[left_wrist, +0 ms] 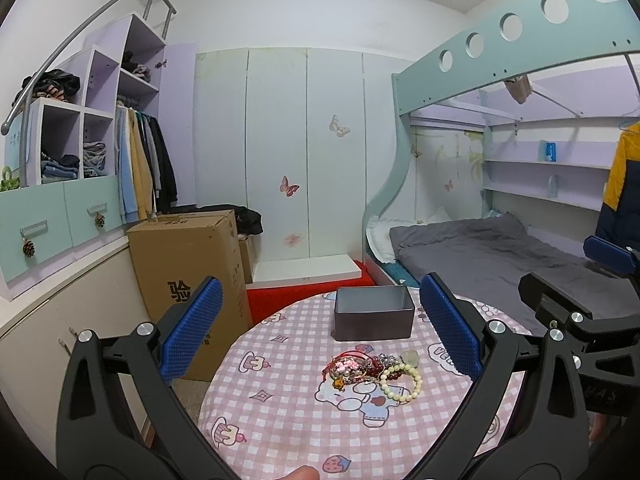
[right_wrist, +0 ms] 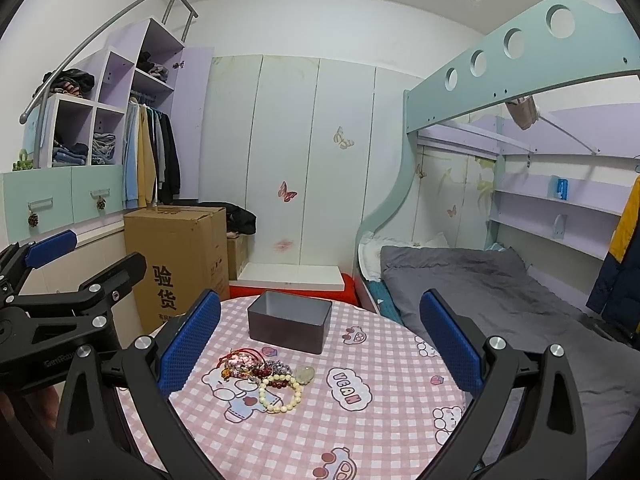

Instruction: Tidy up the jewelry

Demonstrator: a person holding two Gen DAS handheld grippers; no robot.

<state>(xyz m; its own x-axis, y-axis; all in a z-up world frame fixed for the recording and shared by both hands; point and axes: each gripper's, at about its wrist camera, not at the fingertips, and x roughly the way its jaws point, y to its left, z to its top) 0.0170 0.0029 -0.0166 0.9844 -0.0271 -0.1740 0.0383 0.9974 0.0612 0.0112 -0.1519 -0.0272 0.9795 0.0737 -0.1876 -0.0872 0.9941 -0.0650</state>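
Observation:
A pile of jewelry [left_wrist: 370,368] lies on the round table [left_wrist: 280,420] with a pink checked cloth: a cream bead bracelet [left_wrist: 401,382], dark red beads, red cords, a pale stone. An empty dark grey box [left_wrist: 374,312] stands behind the pile. My left gripper [left_wrist: 320,328] is open and empty, held above the table's near side. My right gripper [right_wrist: 320,340] is open and empty too. The pile [right_wrist: 262,372], cream bracelet [right_wrist: 280,396] and box [right_wrist: 290,322] show in the right wrist view. Each gripper shows at the edge of the other's view.
A cardboard box [left_wrist: 188,276] stands on the floor left of the table. A bunk bed with a grey mattress [left_wrist: 492,252] lies to the right. White wardrobe doors [left_wrist: 304,152] stand behind, with a red block [left_wrist: 308,292] at their foot.

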